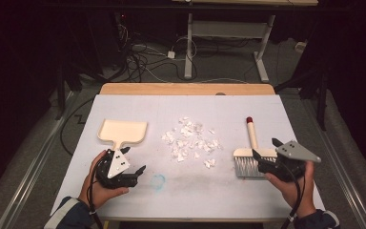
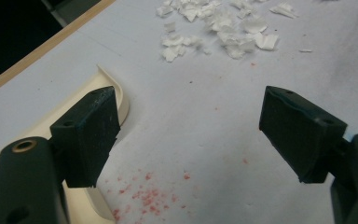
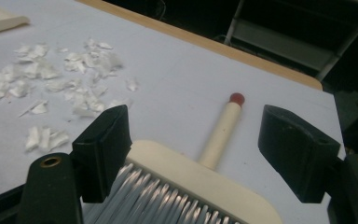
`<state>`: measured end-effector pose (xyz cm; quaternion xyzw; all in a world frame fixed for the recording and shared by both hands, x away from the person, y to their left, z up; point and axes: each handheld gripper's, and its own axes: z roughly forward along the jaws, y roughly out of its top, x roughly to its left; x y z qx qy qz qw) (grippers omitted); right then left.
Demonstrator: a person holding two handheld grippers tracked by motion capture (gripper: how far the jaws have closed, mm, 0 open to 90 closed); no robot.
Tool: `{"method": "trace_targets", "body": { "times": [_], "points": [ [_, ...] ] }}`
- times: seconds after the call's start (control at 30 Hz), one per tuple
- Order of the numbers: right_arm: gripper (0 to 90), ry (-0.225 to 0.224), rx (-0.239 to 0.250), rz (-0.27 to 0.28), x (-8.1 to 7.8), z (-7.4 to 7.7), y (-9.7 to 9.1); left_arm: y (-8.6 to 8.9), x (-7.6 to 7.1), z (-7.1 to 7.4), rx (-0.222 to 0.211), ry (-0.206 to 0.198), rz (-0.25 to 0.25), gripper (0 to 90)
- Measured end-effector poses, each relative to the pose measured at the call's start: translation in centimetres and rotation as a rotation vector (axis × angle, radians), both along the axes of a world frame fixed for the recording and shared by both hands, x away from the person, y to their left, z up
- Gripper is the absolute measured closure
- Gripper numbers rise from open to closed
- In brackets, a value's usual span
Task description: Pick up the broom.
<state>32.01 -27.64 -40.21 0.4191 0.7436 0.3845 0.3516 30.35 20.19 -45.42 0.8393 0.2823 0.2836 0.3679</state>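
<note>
At the bench (image 1: 124, 200), I have both tools low over its white sheet. My left gripper (image 1: 134, 161) sits just beside the handle end of the cream dustpan (image 1: 123, 131), jaws spread wide and pinching nothing; in the left gripper view one jaw overlaps the dustpan's rim (image 2: 121, 100) while the other stands over bare sheet flecked with red specks (image 2: 144, 196). My right gripper (image 1: 267, 151) hovers at the hand brush (image 1: 250, 157), jaws spread to either side of its cream head (image 3: 200, 182), the near jaw close against the bristles (image 3: 158, 200); whether it touches I cannot tell. The brush's handle (image 3: 221, 130) points away, ending in a red tip (image 3: 236, 98). Torn white paper scraps (image 1: 188, 138) lie scattered mid-bench, between dustpan and brush.
</note>
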Motion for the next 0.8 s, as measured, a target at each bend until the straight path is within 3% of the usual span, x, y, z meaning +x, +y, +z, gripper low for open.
{"method": "trace_targets", "body": {
  "times": [0.23, 0.43, 0.57, 0.67, 0.73, 0.8],
  "points": [
    [25.4, 0.222, -0.003, -0.075, 5.8, 0.4, -0.2, -0.1, 0.0, -0.1, 0.003, 0.002, -0.002, 19.4],
    [26.8, 0.382, -0.032, -0.142, 11.0, -1.5, 0.5, 0.2, 0.0, -0.2, 0.000, 0.009, 0.005, 19.4],
    [31.7, 0.459, -0.023, -0.172, 13.4, -3.5, 0.4, 0.3, -0.1, -0.2, 0.005, 0.013, 0.007, 19.4],
    [34.2, 0.513, -0.020, -0.198, 14.2, -4.9, 0.3, 0.4, -0.2, -0.2, 0.006, 0.014, 0.010, 19.4],
    [35.8, 0.532, -0.043, -0.209, 14.4, -5.4, 0.4, 0.5, -0.2, -0.2, 0.003, 0.014, 0.012, 19.4],
    [38.6, 0.525, -0.024, -0.218, 14.4, -5.5, 0.3, 0.5, -0.2, -0.3, 0.005, 0.015, 0.016, 19.4]
  ]
}}
